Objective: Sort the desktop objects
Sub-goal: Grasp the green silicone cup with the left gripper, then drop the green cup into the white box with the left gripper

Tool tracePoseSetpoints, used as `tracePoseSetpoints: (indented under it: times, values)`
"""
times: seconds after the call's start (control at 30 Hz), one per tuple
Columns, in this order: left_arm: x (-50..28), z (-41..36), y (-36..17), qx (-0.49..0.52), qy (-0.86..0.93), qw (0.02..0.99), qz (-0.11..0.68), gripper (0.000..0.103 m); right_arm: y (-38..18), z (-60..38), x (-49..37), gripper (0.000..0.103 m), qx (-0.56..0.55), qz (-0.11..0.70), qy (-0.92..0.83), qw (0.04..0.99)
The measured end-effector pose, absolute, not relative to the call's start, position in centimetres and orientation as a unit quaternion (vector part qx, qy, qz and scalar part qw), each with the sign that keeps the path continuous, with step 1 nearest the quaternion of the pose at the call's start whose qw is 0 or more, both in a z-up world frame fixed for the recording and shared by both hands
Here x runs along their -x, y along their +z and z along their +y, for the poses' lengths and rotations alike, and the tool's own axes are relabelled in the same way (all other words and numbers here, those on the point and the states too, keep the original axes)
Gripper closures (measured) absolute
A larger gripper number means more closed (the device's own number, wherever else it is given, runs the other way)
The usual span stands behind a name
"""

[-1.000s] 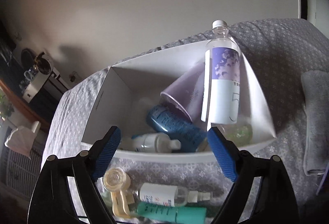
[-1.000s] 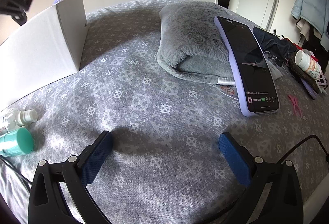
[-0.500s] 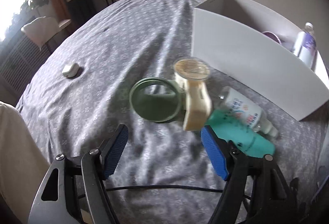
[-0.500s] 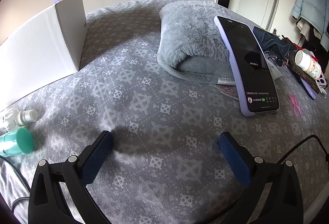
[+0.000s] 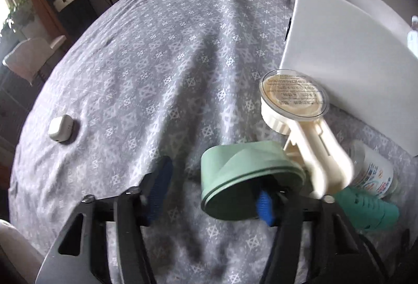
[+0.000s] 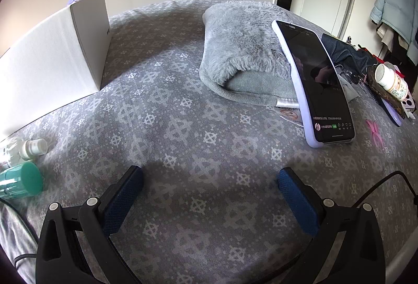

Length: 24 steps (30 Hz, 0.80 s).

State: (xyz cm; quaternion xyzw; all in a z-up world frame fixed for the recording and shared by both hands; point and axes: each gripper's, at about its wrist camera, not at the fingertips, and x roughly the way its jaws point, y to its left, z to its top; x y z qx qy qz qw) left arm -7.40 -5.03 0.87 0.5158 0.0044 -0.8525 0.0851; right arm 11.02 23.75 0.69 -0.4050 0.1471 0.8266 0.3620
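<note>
My left gripper [image 5: 213,188] is open, low over the grey patterned cloth. A sage-green cup [image 5: 245,179] lies on its side there; the right finger sits inside its mouth, the left finger is apart to the left. Beside the cup lie a cream clip-fan-like gadget [image 5: 303,127], a white labelled bottle [image 5: 376,174] and a teal tube [image 5: 365,211]. The white box [image 5: 347,59] stands behind them. My right gripper [image 6: 210,186] is open and empty over bare cloth. The box [image 6: 47,70], the bottle [image 6: 23,149] and the tube [image 6: 23,183] show at its left.
A small white earbud case [image 5: 61,127] lies far left. A grey fluffy cloth [image 6: 243,49] with a phone [image 6: 316,80] leaning on it sits ahead of the right gripper. A pill bottle [image 6: 392,81], a pink clip [image 6: 375,132] and dark clutter lie at the right edge.
My left gripper swung from above the box down to the items in front of it and closed in on the green cup, which now lies tipped on its side. The right gripper has not moved.
</note>
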Motion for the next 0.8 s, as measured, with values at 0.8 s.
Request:
tracePoseSetpoints:
  times: [0.8]
  values:
    - [11.5, 11.0, 14.8, -0.346, -0.926, 0.021, -0.151, 0.096, 0.7, 23.8, -11.0, 0.000, 0.405, 0.147, 0.827, 0.362]
